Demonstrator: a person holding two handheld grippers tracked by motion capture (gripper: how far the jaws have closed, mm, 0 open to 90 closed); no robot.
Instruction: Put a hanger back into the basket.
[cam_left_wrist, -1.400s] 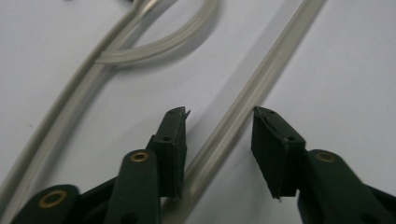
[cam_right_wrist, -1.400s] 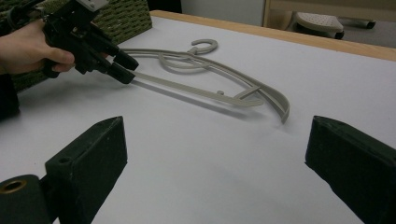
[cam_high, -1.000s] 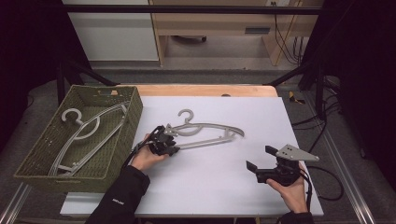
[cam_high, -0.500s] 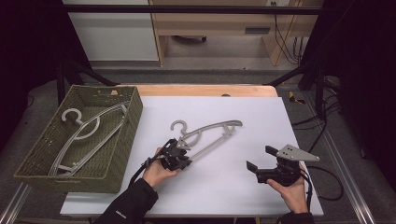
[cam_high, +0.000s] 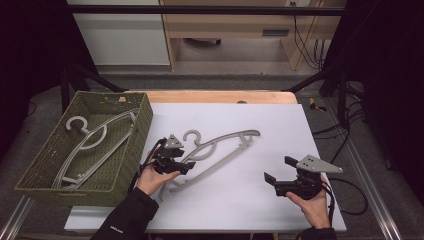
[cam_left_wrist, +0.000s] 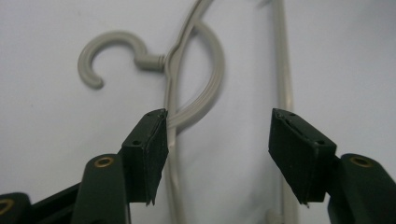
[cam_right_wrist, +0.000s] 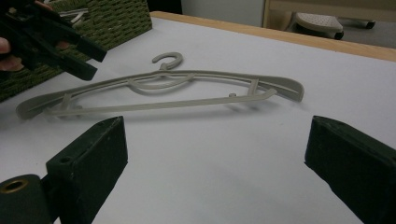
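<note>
A grey hanger (cam_high: 215, 152) lay flat on the white table (cam_high: 310, 125), just right of a green basket (cam_high: 45, 170). The left gripper (cam_high: 182, 165) hovered over it; its jaws had just opened, gripping nothing. The right gripper (cam_high: 272, 172) waited well apart, jaws spread. Lifting clear without snagging the hanger seemed wisest.

Matt grey plastic hanger (cam_high: 220, 152); rough woven basket (cam_high: 107, 177).
</note>
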